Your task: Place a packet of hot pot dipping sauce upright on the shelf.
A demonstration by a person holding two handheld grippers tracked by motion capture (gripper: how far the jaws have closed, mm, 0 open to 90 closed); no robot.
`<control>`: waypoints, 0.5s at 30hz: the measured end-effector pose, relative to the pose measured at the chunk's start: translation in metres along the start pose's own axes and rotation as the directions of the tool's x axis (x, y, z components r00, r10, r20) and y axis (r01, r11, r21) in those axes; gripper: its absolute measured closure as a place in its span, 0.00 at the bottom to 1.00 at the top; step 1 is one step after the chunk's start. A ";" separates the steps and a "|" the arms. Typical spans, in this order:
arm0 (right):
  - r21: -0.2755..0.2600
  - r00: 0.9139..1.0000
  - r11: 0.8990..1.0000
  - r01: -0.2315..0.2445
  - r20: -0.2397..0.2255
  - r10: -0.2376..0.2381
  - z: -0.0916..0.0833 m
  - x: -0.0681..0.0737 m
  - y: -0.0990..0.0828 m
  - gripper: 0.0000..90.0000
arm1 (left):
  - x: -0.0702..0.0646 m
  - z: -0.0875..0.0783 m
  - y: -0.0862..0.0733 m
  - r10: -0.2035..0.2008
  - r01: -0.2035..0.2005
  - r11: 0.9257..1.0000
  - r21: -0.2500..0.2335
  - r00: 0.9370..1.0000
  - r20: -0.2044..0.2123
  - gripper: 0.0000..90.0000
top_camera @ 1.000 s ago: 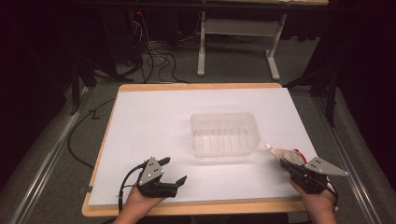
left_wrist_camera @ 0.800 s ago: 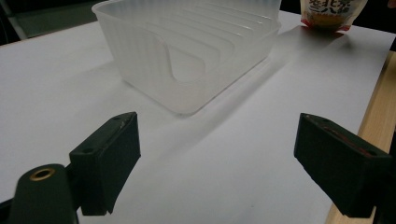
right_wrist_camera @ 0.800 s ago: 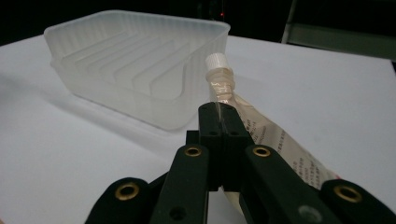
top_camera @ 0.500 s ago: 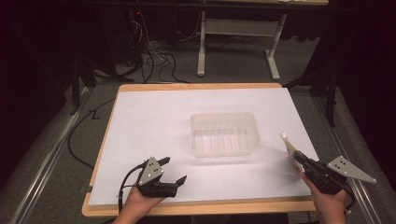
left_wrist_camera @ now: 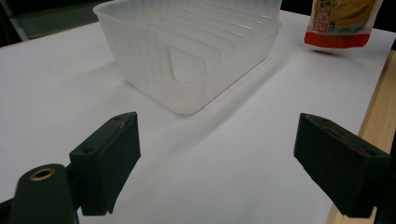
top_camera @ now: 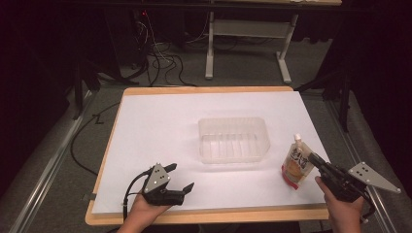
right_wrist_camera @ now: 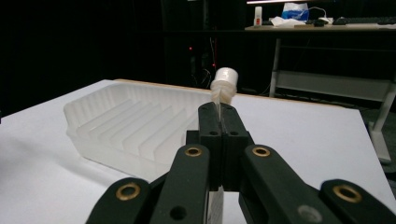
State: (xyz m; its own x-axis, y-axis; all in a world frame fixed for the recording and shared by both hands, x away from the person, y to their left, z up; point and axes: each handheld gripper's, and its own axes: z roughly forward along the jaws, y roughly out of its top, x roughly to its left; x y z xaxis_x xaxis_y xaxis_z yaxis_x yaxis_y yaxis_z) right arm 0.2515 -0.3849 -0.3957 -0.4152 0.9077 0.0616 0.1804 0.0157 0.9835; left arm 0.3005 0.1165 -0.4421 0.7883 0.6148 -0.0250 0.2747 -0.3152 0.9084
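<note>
Pouch (top_camera: pixel 297 164) with a white spout stands upright just right of the clear tray (top_camera: pixel 233 139), pinched at its edge by the right gripper (top_camera: pixel 313 159), probably to load it there. Left gripper (top_camera: pixel 180 177) waits wide apart near the tray's front-left, holding nothing.

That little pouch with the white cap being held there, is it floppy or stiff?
Probably floppy: the pouch is thin enough that the right gripper pinches its edge flat. Held upright, it looks light. If set down standing, it might tip.
</note>
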 end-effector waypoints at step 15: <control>-0.026 0.997 0.999 0.023 0.078 -0.021 0.017 -0.003 0.004 1.00 | 0.002 -0.011 -0.004 -0.002 0.003 1.000 0.006 1.000 -0.012 0.17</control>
State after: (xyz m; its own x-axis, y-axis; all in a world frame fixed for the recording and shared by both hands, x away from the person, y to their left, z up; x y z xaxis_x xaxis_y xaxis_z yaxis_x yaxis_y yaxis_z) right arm 0.2686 -0.3801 -0.3945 -0.3482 0.9370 0.0272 0.1477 0.0262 0.9887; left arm 0.2950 0.1268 -0.4416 0.7810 0.6241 -0.0223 0.2799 -0.3179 0.9059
